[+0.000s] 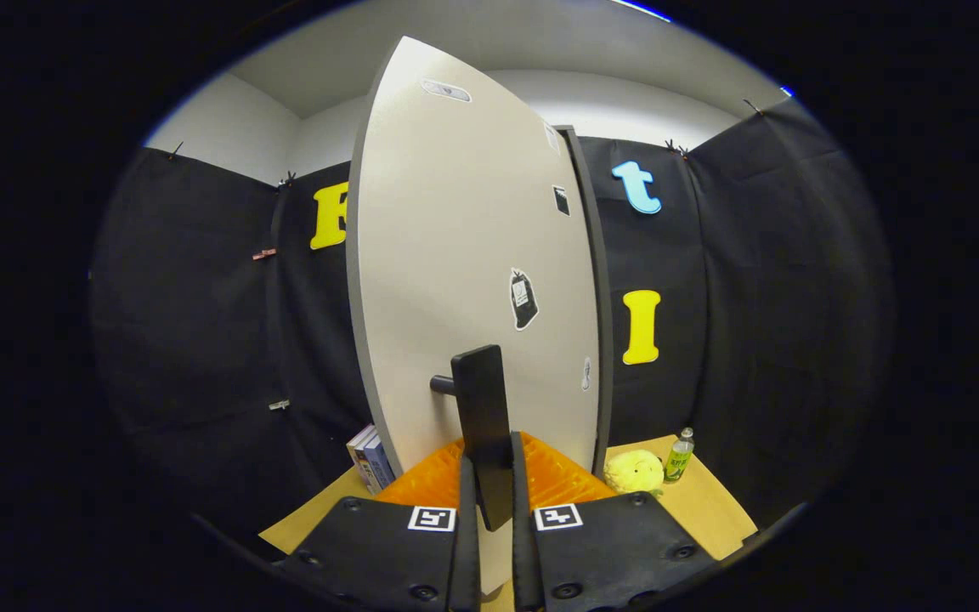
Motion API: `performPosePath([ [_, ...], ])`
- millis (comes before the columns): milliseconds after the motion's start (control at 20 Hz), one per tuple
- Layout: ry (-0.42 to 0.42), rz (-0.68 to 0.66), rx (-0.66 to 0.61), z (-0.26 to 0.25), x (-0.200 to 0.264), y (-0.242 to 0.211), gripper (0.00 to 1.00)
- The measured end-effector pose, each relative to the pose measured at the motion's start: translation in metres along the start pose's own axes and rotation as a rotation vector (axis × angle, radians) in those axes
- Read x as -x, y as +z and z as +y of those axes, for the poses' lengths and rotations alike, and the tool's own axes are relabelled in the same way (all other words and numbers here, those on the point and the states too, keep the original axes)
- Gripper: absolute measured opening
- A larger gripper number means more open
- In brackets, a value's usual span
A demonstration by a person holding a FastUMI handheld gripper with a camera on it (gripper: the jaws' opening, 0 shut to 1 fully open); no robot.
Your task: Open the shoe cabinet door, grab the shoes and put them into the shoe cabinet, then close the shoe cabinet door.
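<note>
The gripper [487,497] is clamping the shoe cabinet door's handle [483,429] — both fingers are pressing on its flat dark bar from either side, the bar standing upright with its long axis running vertical and a short stem joining it to the door. The pale cabinet door [464,255] is rising tall just beyond the fingers, its face turned toward the camera. Books [370,459] are leaning to its left — a yellow plush toy [634,472] and a green bottle [678,456] are sitting on the table [710,510] to its right.
</note>
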State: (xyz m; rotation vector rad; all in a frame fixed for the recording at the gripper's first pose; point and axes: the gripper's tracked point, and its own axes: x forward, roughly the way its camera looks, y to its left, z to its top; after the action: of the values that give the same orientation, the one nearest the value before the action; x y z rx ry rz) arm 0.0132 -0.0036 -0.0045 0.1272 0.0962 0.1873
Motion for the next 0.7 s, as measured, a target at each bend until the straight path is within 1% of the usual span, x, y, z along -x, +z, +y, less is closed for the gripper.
performPosePath([
  [250,-0.069,-0.008,-0.024,-0.041,0.011,0.009,0.18],
  [450,-0.087,-0.005,-0.05,-0.072,0.012,0.015,0.18],
  [600,-0.115,-0.005,-0.032,-0.093,0.014,0.019,0.13],
  [700,-0.123,-0.007,-0.046,-0.103,0.014,0.022,0.13],
])
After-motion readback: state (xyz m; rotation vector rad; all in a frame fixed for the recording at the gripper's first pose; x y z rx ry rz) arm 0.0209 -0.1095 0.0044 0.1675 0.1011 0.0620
